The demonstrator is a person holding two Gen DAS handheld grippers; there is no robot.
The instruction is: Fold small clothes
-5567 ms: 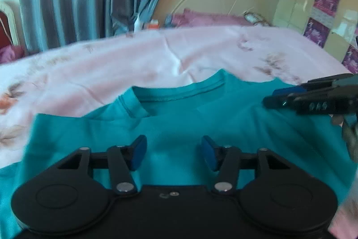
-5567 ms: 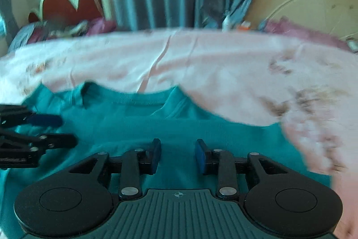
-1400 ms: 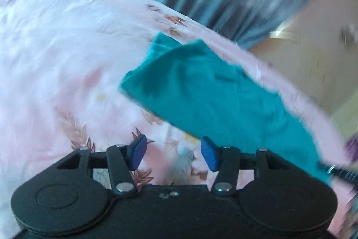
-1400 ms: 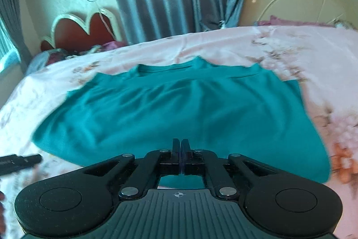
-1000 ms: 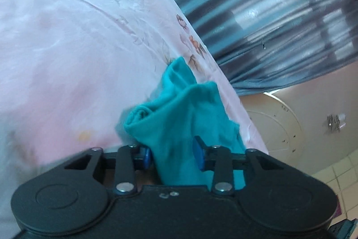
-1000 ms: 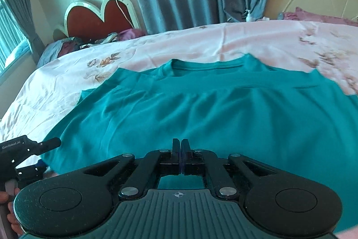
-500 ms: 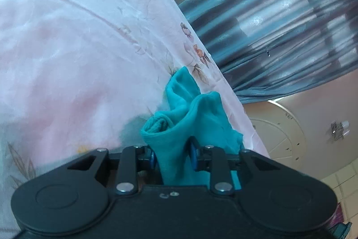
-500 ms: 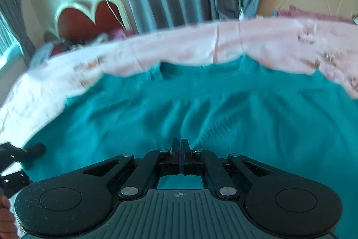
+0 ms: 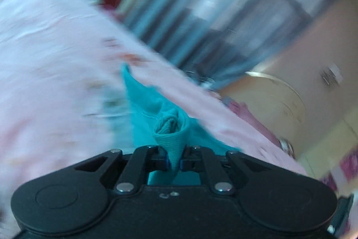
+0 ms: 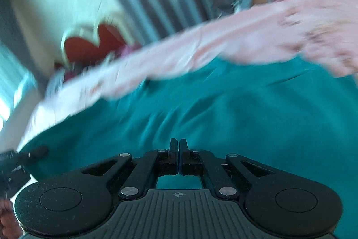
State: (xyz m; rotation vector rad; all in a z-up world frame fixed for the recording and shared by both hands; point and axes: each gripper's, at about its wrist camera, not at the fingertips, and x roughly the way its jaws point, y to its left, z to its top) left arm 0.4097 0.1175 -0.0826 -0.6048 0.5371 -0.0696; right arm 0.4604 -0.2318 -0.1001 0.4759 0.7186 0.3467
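A teal shirt (image 10: pixel 223 109) lies spread over a pink floral bedsheet (image 10: pixel 246 41). In the left wrist view my left gripper (image 9: pixel 173 160) has its jaws closing on a bunched, rolled fold of the teal shirt (image 9: pixel 145 109), with the pads pressing on the cloth. The rest of the shirt trails away from that fold across the bedsheet (image 9: pixel 56 59). My right gripper (image 10: pixel 179 156) is shut at the shirt's near edge, and teal cloth shows just behind its pads. In the right wrist view the left gripper (image 10: pixel 40 151) sits at the shirt's left corner. Both views are motion-blurred.
A red heart-shaped headboard (image 10: pixel 89 46) and grey-blue curtains (image 9: pixel 223 15) stand beyond the bed. A round cream headboard (image 9: pixel 279 100) with pink bedding is at the far side. A hand (image 10: pixel 6 221) shows at the lower left edge.
The left jaws have shut on the bunched shirt corner and lifted it, and the view has rolled. The right gripper stayed shut and swung sideways, so the shirt now fills its view.
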